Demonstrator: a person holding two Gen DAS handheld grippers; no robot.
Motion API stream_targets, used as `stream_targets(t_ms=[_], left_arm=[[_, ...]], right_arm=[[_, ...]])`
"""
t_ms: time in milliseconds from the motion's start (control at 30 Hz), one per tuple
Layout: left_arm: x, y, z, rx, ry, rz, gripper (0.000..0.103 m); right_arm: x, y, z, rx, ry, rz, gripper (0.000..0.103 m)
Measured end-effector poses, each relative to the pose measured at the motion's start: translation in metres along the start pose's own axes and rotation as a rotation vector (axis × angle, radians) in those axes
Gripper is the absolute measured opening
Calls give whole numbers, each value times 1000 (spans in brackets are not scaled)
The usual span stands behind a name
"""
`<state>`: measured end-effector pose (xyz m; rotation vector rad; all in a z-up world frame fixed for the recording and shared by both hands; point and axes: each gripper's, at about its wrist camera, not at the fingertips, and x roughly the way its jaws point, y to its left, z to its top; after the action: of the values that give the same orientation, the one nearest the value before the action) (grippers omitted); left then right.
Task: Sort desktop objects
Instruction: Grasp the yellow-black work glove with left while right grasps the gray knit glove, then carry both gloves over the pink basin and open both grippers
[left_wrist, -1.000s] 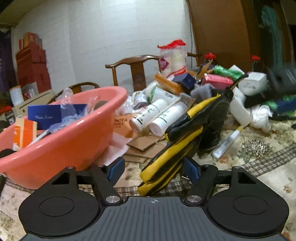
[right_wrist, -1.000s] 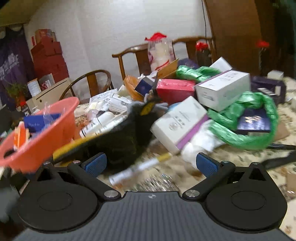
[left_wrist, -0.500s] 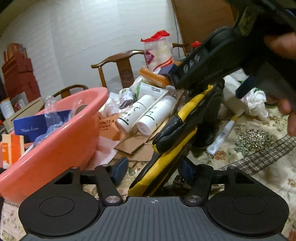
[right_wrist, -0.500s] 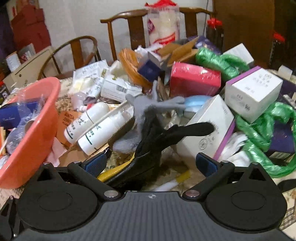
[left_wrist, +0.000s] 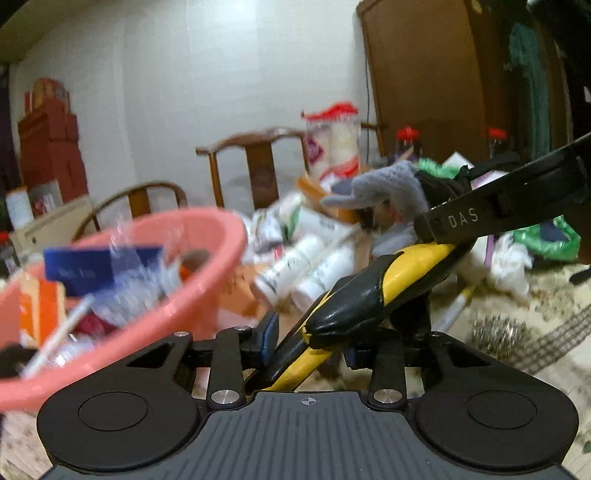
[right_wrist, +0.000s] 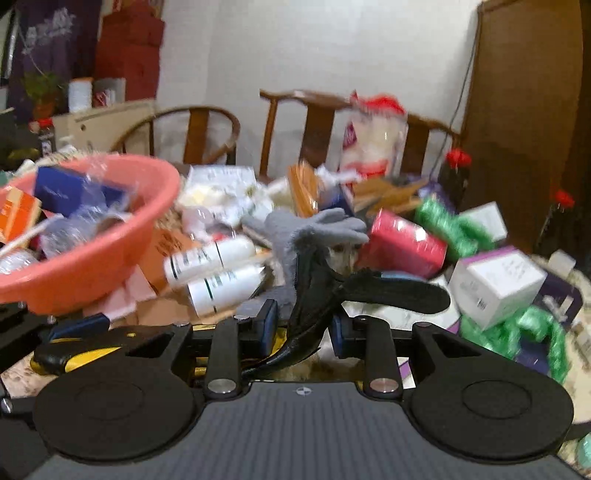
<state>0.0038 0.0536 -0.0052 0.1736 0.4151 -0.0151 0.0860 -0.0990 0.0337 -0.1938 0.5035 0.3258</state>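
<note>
- Closing on the black-and-yellow glove (left_wrist: 373, 295): left gripper (left_wrist: 308, 341), blue pads either side of the glove's lower end, pressing it.
- Closing likewise: right gripper (right_wrist: 301, 328), jaws drawn in on the black part of the same glove (right_wrist: 314, 291), which rises between its pads and bends off to the right.
- Seen from the left wrist camera, reaching in from the upper right over the glove: right gripper's black finger (left_wrist: 498, 214), lettered DAS.
- Perched on the glove's far end, ahead of both grippers: grey knitted glove (right_wrist: 314, 225), fingers spread.
- Ahead and to the left of both grippers: pink basin (left_wrist: 177, 291), holding a blue box (left_wrist: 92, 266), an orange carton (left_wrist: 40, 306) and crumpled clear wrap.
- Lying just beyond the glove, between it and the basin: two white bottles (right_wrist: 214, 269), on their sides.
- Ahead and to the right of the right gripper: red box (right_wrist: 402, 247), white box with purple edge (right_wrist: 498, 284), green plastic wrap (right_wrist: 517, 332).
- Further back: two wooden chairs (right_wrist: 295, 129), white wall.
- Blurred throughout; small details unreadable.
</note>
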Motion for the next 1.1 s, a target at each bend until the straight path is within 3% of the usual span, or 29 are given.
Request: stream_targets(t_ms=[267, 567, 833, 1100], left_arm=[[-30, 12, 34, 22, -112, 84, 36], [-50, 69, 56, -16, -152, 242, 36], [-45, 134, 53, -56, -96, 403, 36], [-23, 176, 30, -95, 18, 453, 36]], right_arm=[[-40, 10, 34, -24, -127, 4, 33], [-56, 55, 74, -71, -235, 132, 33], [-26, 123, 104, -132, -225, 281, 34], [35, 177, 108, -145, -109, 377, 34]])
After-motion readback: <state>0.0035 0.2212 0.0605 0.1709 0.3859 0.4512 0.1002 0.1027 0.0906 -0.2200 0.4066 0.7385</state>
